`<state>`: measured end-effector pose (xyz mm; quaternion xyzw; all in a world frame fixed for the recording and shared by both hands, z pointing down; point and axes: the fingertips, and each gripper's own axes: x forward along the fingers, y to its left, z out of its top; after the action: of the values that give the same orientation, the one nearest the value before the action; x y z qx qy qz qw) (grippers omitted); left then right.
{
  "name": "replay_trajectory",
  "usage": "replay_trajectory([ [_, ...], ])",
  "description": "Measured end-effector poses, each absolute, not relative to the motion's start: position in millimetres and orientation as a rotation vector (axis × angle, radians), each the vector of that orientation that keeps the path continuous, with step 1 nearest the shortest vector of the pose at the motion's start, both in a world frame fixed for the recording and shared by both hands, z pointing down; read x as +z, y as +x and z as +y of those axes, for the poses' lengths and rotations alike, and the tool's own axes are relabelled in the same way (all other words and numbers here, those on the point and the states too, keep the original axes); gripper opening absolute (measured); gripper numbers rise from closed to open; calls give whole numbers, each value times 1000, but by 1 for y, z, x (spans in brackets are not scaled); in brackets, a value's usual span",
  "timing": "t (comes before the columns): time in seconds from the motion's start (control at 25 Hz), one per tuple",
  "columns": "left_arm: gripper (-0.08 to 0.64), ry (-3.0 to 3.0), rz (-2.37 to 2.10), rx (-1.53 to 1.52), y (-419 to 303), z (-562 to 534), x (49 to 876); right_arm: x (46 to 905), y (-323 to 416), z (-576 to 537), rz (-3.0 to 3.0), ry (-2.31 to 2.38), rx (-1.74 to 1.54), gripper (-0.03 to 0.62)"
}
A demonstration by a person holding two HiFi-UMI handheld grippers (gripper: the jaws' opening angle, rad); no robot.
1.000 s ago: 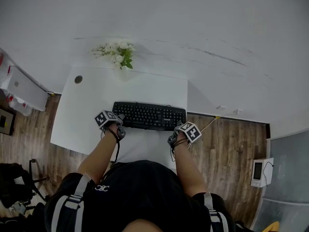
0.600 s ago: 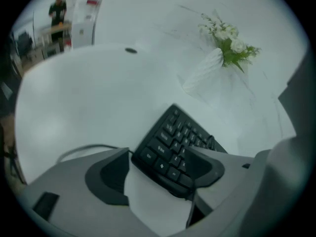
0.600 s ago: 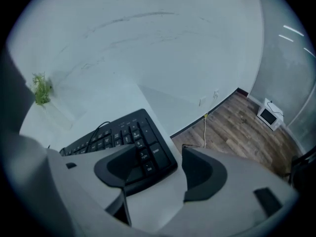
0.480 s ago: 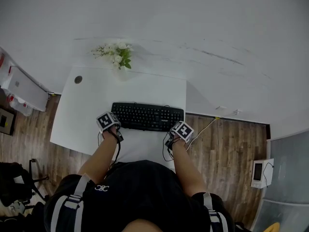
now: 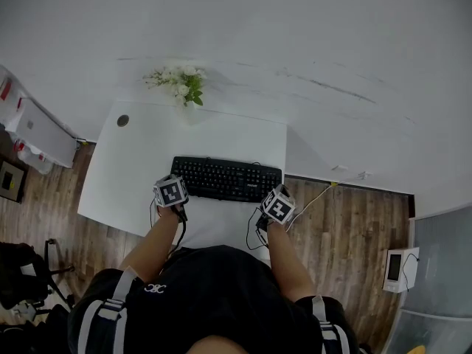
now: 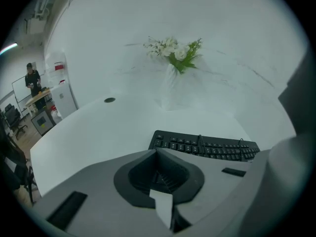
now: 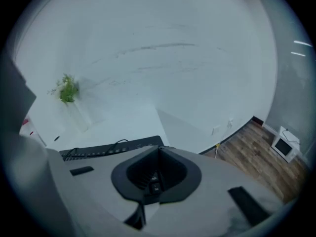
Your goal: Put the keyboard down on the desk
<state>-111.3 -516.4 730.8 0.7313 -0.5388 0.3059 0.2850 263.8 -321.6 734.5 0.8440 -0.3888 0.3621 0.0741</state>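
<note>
Keyboard (image 5: pixel 226 179) is down, lying flat on the desk (image 5: pixel 133 175), long side across, in the near half. Its right end sits just beside the desk's 3 o'clock edge. The job looks done.

The left gripper (image 5: pixel 172 192) is just off the keyboard's 8 o'clock corner and the right gripper (image 5: pixel 276 206) is at its 4 o'clock corner. Both sets of jaws have just been closing and now sit pressed together with nothing between them; each gripper view shows the keyboard lying beyond the tips, untouched.

So what could spoil it from here? First, that right end: with so little desk beside it, a careless brush from the right gripper could push the keyboard over the edge. Second, a thin cable (image 5: pixel 318 196) seems to run from near the right gripper off toward the wall at 2 o'clock. If that gripper snags it, I'd guess the keyboard gets dragged. The flowers (image 5: pixel 179 81) at 12 o'clock stand well apart and look safe unless the keyboard is shoved hard away from the person.
</note>
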Motion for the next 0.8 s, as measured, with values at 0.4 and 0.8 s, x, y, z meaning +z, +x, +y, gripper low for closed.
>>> replay_trajectory([
  [0.4,1,2287,-1408,695,-58,-526,637,613,214,-395,-1724,2411,578,3],
  [0.8,0,2632,-1193,361,6,-505,502,442,188,-409,-2099,2445,95,0],
])
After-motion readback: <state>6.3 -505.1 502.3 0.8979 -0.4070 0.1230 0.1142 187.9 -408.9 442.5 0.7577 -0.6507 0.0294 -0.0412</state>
